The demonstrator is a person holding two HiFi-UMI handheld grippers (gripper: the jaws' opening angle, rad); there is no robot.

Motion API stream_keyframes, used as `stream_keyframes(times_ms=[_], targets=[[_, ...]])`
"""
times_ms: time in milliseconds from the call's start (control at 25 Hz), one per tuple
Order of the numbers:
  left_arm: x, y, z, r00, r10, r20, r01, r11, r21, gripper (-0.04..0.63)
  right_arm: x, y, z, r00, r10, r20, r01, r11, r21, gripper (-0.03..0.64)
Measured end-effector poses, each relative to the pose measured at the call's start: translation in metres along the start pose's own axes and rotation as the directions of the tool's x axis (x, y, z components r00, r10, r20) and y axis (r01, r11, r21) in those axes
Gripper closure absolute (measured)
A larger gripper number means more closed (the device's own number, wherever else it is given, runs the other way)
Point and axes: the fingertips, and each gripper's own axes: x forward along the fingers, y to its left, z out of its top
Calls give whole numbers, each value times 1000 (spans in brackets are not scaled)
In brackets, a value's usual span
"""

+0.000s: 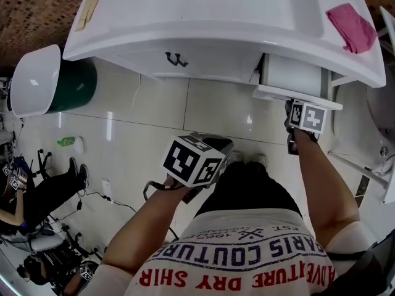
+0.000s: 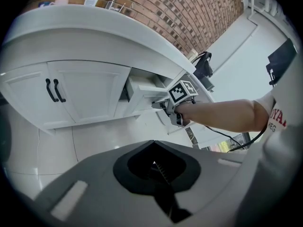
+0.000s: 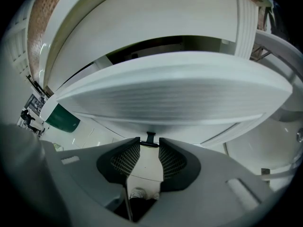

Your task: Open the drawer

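The white drawer [image 1: 290, 76] stands partly pulled out of the vanity on the right, its front panel [image 3: 170, 96] filling the right gripper view. My right gripper [image 1: 289, 108] is shut on the small black drawer handle [image 3: 150, 138], which sits between its ribbed pads [image 3: 127, 159]. In the left gripper view the same drawer [image 2: 144, 90] and right gripper [image 2: 164, 106] show from the side. My left gripper [image 1: 218, 145] hangs lower, over the floor and away from the vanity. It is shut, its tips [image 2: 154, 162] meeting with nothing between them.
Left of the drawer are two cabinet doors with black handles [image 1: 176, 59]. A pink cloth [image 1: 352, 27] lies on the basin top. A green bin with a white lid [image 1: 52, 82] stands at the left, and a cable [image 1: 105, 199] runs across the tiled floor.
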Motion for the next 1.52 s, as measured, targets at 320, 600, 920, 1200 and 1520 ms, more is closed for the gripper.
stream_keyframes(times_ms=[320,600,920,1200,1520], targets=[[-8,-13,-7,999,-13,-29,13,1000,9,603,-9,4,-25,999,-11,-31,12,1000,13,486],[-12,-13,-7,999,-9,-39,10,1000,19,603,-12,6,-38,999,-14,-40,15,1000,9,488],[-15,-11,-5,998,2,-60,0,999,34,603,-15,7,-51,999,-9,-51,9,1000,-3,488],[-22,-15,0,998,6,-62,-3,999,49,603,-23,10,-57,998,-7,-67,6,1000,-13,488],[-26,-19,9,998,4,-60,0,998,67,603,-29,9,-67,997,-17,-73,15,1000,-23,488]])
